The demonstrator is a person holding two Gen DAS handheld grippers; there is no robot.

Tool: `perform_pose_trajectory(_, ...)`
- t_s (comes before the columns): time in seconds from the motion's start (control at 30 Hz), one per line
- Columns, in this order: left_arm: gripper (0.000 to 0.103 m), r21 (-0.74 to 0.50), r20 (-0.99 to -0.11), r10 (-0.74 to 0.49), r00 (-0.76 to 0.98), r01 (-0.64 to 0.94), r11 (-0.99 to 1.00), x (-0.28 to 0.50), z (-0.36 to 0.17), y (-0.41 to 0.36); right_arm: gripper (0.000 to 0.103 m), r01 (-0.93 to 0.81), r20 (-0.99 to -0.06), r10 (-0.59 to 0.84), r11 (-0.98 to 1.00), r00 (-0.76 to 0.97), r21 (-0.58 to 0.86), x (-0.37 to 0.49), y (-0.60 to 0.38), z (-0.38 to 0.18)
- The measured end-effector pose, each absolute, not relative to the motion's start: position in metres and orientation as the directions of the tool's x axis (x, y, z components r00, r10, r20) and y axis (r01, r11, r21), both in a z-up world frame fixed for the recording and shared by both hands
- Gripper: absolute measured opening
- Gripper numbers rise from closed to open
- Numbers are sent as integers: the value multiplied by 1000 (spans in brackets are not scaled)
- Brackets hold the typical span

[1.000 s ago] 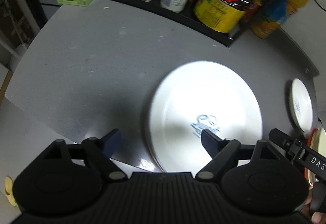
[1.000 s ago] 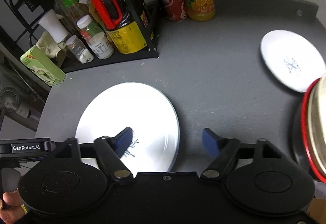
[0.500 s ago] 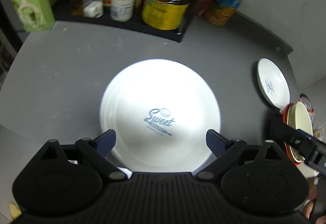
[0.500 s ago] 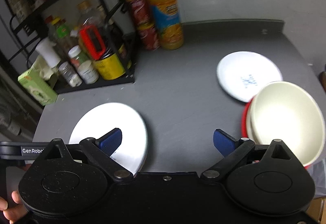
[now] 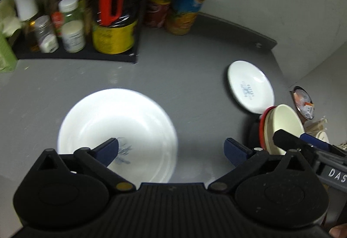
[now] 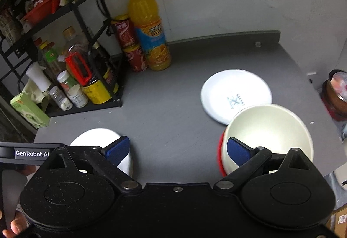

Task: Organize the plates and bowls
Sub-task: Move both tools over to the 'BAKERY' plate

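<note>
A large white plate (image 5: 117,125) lies on the grey table (image 5: 184,77) at the near left, seen also in the right wrist view as the large white plate (image 6: 95,136). My left gripper (image 5: 171,147) hovers above its right edge; its jaws are opening with nothing between them. A small white plate (image 6: 235,95) rests upside down at the far right. Just in front of it, a cream bowl (image 6: 269,129) sits nested in a red bowl (image 6: 220,155). My right gripper (image 6: 178,147) hangs open and empty above bare table, its right finger over the bowls' left rim.
A black rack (image 6: 86,86) crowded with bottles and jars fills the back left. Beside it stand red cans (image 6: 128,43) and an orange juice bottle (image 6: 149,36). A green tissue box (image 6: 30,110) sits at the left edge, a metal bowl (image 6: 336,90) off the table's right.
Both grippers have risen and pulled back, so more of the table shows. The left view swung right, away from the large plate. The bowl stack came fully into view. Both jaws spread wider.
</note>
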State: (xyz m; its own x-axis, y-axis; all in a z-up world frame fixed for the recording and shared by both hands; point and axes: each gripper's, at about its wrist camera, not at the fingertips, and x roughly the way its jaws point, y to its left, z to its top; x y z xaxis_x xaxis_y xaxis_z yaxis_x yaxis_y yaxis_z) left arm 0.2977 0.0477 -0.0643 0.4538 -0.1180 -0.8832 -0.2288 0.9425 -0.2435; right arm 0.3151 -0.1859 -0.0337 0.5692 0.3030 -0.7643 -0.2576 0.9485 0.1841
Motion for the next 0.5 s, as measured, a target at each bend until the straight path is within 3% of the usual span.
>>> perform_pose_trajectory(0.5, 103, -208, -883, -91, 461, -209, 955, 369, -56, 3, 97, -264, -766, 346, 935, 541, 236, 387, -242, -30)
